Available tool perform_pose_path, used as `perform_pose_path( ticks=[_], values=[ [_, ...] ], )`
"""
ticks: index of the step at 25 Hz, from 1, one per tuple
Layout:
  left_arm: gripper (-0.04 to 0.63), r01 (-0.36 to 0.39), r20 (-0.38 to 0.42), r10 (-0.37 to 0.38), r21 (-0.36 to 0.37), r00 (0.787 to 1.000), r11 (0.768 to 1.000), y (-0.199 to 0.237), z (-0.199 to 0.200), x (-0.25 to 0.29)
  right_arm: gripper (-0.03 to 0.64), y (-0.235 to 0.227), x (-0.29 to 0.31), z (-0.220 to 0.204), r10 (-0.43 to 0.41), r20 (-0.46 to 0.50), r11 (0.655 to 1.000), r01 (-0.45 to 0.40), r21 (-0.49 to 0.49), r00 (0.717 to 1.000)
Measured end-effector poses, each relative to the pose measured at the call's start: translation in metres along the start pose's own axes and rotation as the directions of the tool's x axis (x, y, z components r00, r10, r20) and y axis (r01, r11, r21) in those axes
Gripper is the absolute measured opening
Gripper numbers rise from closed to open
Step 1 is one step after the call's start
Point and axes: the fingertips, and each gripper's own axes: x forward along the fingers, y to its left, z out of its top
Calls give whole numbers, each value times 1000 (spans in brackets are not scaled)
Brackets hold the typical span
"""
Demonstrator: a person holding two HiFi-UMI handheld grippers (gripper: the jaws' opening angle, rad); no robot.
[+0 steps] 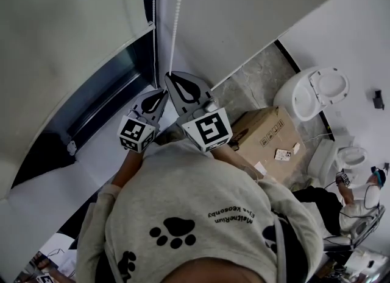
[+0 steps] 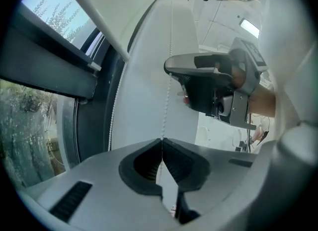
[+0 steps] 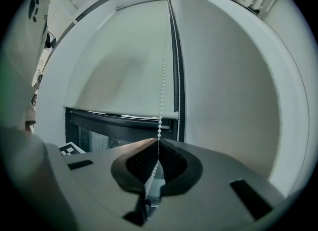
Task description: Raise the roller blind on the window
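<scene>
Sweatshirt (image 1: pixel 201 206), just below right gripper (image 1: pixel 173 78) in head view, is showing 2 upside-down lines of small print btwn paw prints; letters too small to read for sure. Cardboard box (image 1: pixel 268 132), right of that gripper, is carrying handling symbols & a sticker, not legible.

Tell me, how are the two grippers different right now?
The right gripper bites the bead chain higher up; the left gripper bites it lower down. The right gripper's marker cube has a different pattern from the left gripper's marker cube. Both are shut on that chain.
</scene>
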Motion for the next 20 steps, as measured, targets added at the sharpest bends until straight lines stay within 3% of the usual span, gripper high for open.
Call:
perform_pose_path(
  ticks=[9, 15, 20],
  values=[
    [12, -17, -101, 15, -18, 995, 1000, 2, -45, 0, 9, 7, 1, -45, 36, -81, 999, -33, 36, 996],
    [12, -35, -148, 29, -37, 989, 999, 5, -67, -4, 9, 5, 2, -52, 46, -75, 997, -42, 58, 996],
    [17, -37, -117, 32, -41, 993, 998, 7, -55, -13, 9, 4, 4, -53, 50, -70, 997, -45, 69, 996]
  ],
)
